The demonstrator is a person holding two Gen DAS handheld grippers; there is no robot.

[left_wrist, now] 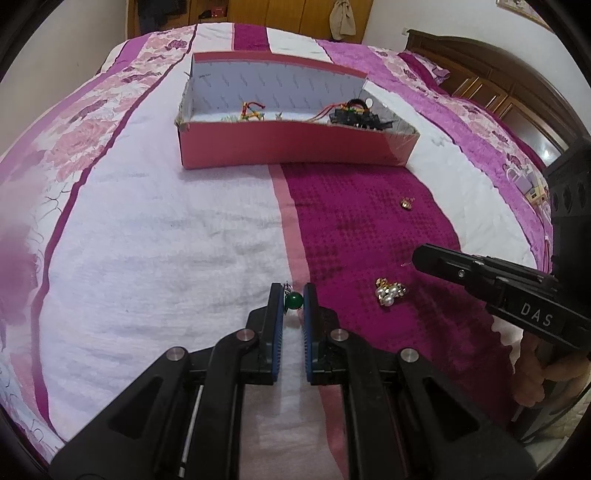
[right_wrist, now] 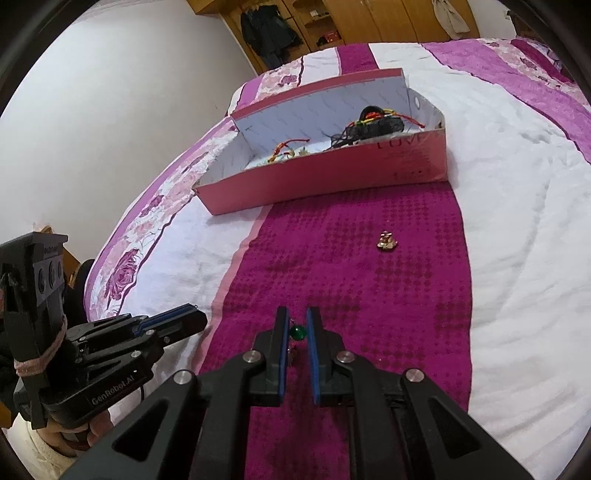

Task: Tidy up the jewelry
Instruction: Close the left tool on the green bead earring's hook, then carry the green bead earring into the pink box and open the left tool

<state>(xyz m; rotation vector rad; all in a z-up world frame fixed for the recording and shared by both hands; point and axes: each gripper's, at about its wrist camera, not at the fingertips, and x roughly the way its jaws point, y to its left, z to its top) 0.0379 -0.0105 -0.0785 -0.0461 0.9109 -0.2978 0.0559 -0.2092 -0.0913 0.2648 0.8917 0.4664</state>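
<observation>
My left gripper point(left_wrist: 293, 297) is shut on a green bead earring point(left_wrist: 294, 300), held just above the bedspread. My right gripper point(right_wrist: 297, 325) is shut on a second green bead earring point(right_wrist: 297, 332), its hook dangling below. A pearl and gold cluster point(left_wrist: 389, 292) lies on the magenta stripe right of my left gripper. A small gold piece point(left_wrist: 406, 202) lies farther off; it also shows in the right wrist view point(right_wrist: 386, 240). The pink box point(left_wrist: 295, 147) stands beyond, holding cord bracelets point(left_wrist: 252, 109) and a dark tangle of jewelry point(left_wrist: 356, 115). The box also shows in the right wrist view point(right_wrist: 332, 177).
The bed point(left_wrist: 184, 240) has a white, pink and magenta quilt. A wooden headboard point(left_wrist: 491, 74) is at the right, a wardrobe point(right_wrist: 332, 22) beyond the bed's far end. The right gripper's body point(left_wrist: 498, 284) reaches in from the right; the left gripper point(right_wrist: 110, 343) shows at lower left.
</observation>
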